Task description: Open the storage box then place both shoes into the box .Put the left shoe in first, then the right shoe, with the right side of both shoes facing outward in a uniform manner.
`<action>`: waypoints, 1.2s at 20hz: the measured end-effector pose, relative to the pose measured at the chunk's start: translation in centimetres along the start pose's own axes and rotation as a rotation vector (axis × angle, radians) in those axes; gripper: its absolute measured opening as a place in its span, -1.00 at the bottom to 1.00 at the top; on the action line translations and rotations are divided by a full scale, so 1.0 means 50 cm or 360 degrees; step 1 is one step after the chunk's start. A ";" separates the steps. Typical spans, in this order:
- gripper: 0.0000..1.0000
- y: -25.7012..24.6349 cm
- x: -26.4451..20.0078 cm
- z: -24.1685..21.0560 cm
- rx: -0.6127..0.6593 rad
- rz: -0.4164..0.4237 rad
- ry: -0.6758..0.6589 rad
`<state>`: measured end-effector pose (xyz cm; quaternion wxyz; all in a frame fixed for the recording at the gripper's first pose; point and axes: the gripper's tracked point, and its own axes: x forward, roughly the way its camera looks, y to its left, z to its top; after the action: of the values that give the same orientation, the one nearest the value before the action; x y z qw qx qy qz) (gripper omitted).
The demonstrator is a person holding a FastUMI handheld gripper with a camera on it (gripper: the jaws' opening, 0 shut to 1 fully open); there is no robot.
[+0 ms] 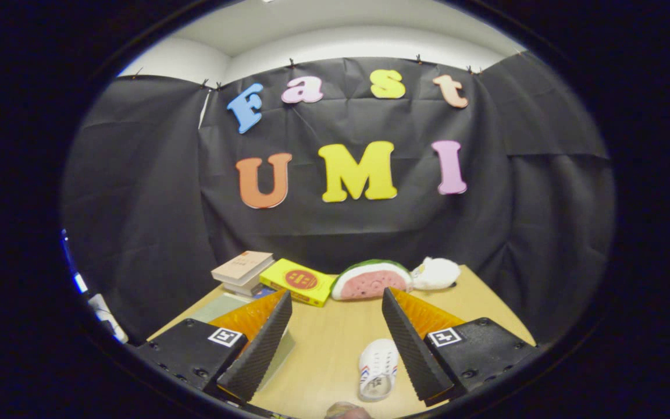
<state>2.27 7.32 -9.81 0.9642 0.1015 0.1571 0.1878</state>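
Observation:
My gripper (pixel 336 302) hangs open above the wooden table (pixel 329 343), nothing between its fingers. A small white shoe (pixel 378 369) with red and blue stripes lies on the table between the fingers, close by the right finger (pixel 413 349), toe pointing away from me. A pale greenish flat thing (pixel 218 307), perhaps the storage box or its lid, lies under and behind the left finger (pixel 256 349), mostly hidden. A small rounded brownish shape (pixel 346 411) peeks in at the very near side; I cannot tell what it is.
Along the table's far edge stand a stack of books (pixel 243 270), a yellow box (pixel 299 281), a watermelon-slice plush (pixel 371 280) and a white plush (pixel 435 273). The black cloth wall rises right behind them.

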 end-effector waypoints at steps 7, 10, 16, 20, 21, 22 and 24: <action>1.00 0.101 0.066 -0.167 0.0310 0.0351 0.0334; 1.00 0.138 0.089 -0.232 0.0387 0.0436 0.0465; 1.00 0.193 0.135 -0.311 0.0556 0.0567 0.0623; 1.00 0.226 0.163 -0.343 0.0677 0.0650 0.0725; 1.00 0.233 0.161 -0.353 0.0710 0.0673 0.0754; 1.00 0.238 0.163 -0.363 0.0742 0.0688 0.0787; 1.00 0.254 0.168 -0.373 0.0858 0.0724 0.0819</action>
<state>-0.89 24.73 -26.14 0.7668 0.3315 0.4093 0.3669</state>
